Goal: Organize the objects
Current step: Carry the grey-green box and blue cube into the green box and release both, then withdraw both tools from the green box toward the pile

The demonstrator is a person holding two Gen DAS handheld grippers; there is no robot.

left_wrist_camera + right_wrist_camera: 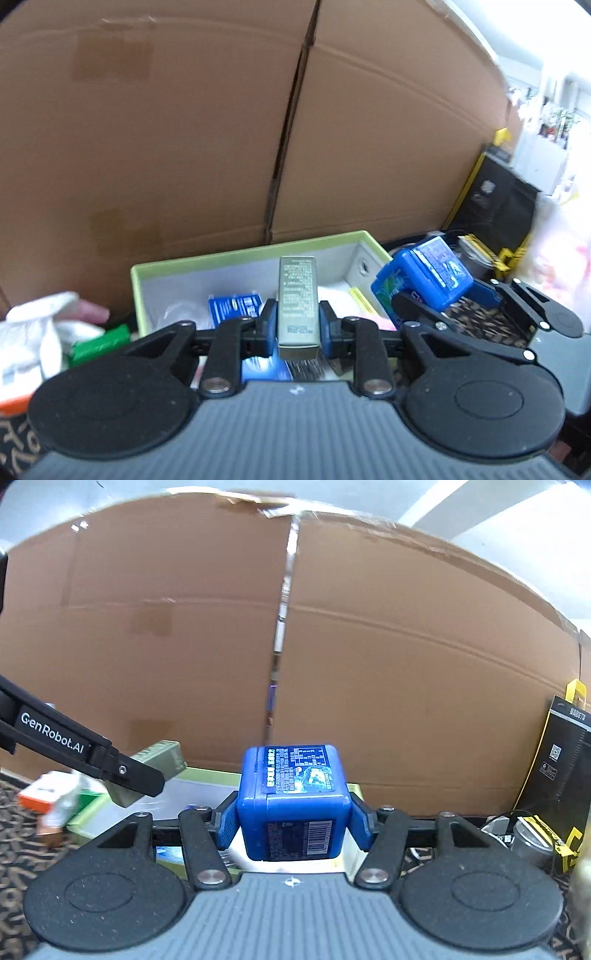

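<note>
Cardboard wall (184, 129) fills the background, patterned carpet (14, 849) underneath. Left gripper (297, 326) pinches a slim olive-grey rectangular carton (297, 302), held over the green-rimmed grey storage bin (221, 260). Right gripper (293, 825) clamps a blue plastic cube-shaped container (293, 797), just beside the bin's right wall. Blue packet (234, 306) lies inside the bin. Crumpled white wrapper (33, 332) and green box (99, 345) sit left; black-and-yellow package (565, 760) leans far right.

cardboard wall (184, 147) behind, bin (251, 254) seemingly crowded

a cluttered storage corner: tall cardboard boxes (184, 129) on patterned carpet (18, 849), beside stacked retail packaging (565, 753).
</note>
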